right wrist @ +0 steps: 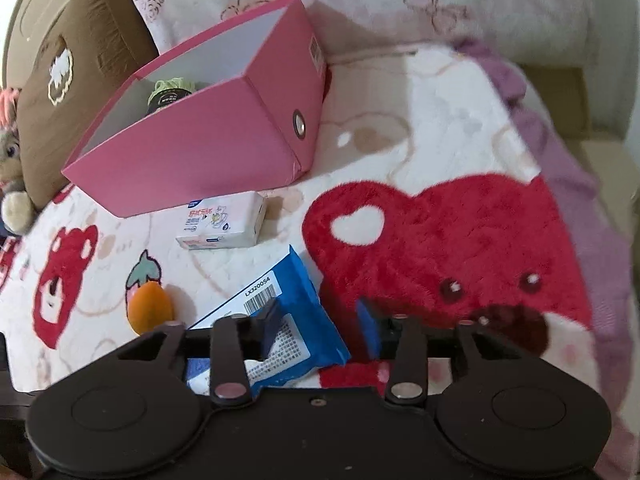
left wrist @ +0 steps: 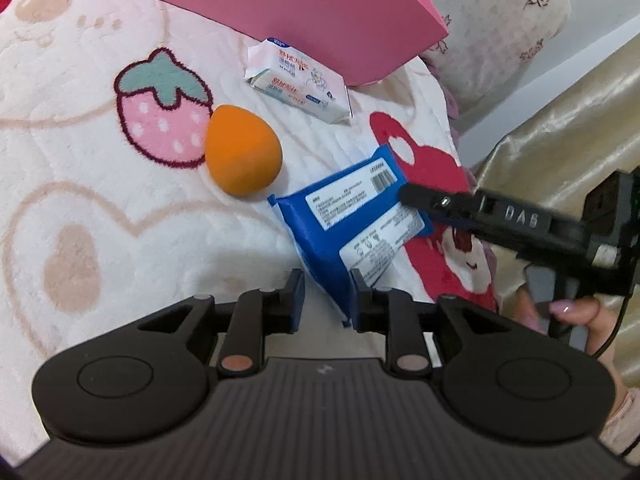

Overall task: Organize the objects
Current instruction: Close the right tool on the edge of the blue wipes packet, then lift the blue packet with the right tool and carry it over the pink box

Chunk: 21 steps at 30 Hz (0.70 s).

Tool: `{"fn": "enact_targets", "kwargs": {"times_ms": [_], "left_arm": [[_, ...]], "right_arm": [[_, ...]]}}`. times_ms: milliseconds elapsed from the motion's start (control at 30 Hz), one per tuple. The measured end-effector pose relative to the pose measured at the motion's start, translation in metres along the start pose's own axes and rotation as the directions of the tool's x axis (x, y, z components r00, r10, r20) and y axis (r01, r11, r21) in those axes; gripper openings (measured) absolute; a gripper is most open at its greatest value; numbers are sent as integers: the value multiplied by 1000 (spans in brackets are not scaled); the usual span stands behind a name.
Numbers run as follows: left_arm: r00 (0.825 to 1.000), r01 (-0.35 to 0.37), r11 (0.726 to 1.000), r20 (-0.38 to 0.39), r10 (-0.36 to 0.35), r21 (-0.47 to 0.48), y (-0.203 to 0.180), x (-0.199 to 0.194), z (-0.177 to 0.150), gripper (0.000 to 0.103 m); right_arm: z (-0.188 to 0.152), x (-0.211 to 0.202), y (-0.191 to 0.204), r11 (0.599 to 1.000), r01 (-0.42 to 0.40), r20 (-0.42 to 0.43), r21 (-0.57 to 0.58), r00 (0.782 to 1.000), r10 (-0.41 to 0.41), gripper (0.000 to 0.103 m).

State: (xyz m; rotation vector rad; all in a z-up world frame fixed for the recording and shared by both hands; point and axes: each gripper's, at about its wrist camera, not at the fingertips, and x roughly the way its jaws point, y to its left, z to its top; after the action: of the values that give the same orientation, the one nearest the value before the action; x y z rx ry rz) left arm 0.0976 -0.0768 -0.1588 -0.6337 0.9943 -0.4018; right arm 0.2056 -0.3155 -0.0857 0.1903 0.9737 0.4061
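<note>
The left tool [left wrist: 327, 298] is clamped on the near corner of a blue packet [left wrist: 352, 220], which lies on a plush blanket [left wrist: 80, 184] printed with strawberries and red bears. The right tool [right wrist: 320, 324] stands with its jaws apart: one finger lies over the packet's white label, the other hangs over the blanket beside the packet's edge, so nothing is pinched. In the left wrist view its black finger reaches across the packet's far end from the right, and a hand [left wrist: 576, 316] holds the grip behind it.

Just left of the packet sits an orange egg-shaped sponge [left wrist: 243, 151], not touching it. Beyond the packet lies a small white tissue pack [left wrist: 298, 80], close against the front of a pink box [right wrist: 208, 136].

The pink box stands open, its inside white; a dark round thing with a pale green top [right wrist: 168, 94] sits in it. Behind the box leans a brown cushion [right wrist: 76, 72], with a plush toy [right wrist: 12, 184] at the far left.
</note>
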Motion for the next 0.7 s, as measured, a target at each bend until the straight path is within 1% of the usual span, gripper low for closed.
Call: {"fn": "enact_targets", "kwargs": {"times_ms": [67, 133, 167, 200, 333, 400, 500, 567, 600, 700], "left_arm": [[1000, -1, 1000, 10, 1, -19, 1, 4, 4, 24], [1000, 2, 1000, 13, -2, -26, 0, 7, 7, 25], [1000, 12, 1000, 11, -11, -27, 0, 8, 8, 26], [1000, 22, 999, 12, -21, -28, 0, 8, 8, 29], [1000, 26, 999, 16, -26, -21, 0, -2, 8, 31], [1000, 3, 1000, 7, -3, -4, 1, -9, 8, 28], [997, -79, 995, -22, 80, 66, 1, -18, 3, 27], [995, -87, 994, -42, 90, 69, 3, -18, 1, 28], [995, -88, 994, -44, 91, 60, 4, -17, 1, 28], [994, -96, 993, -41, 99, 62, 5, -16, 1, 28]], "right_arm": [[-4, 5, 2, 1000, -1, 0, -7, 1000, 1, 59], [-6, 5, 3, 1000, -27, -4, 1, 1000, 27, 54], [-7, 5, 5, 999, -40, -12, 8, 999, 41, 48], [-9, 4, 7, 999, -46, -19, 10, 999, 46, 47], [-19, -4, 18, 999, -40, -56, 1, 998, 40, 45], [-27, -11, 25, 998, -60, -78, 9, 995, 60, 45], [-44, -16, 41, 997, -83, -127, 0, 989, 82, 44], [-53, -17, 49, 998, -49, -140, -39, 989, 44, 45], [-56, -17, 49, 999, -36, -135, -40, 990, 31, 46], [-56, -17, 38, 999, -19, -120, 25, 993, 22, 46]]}}
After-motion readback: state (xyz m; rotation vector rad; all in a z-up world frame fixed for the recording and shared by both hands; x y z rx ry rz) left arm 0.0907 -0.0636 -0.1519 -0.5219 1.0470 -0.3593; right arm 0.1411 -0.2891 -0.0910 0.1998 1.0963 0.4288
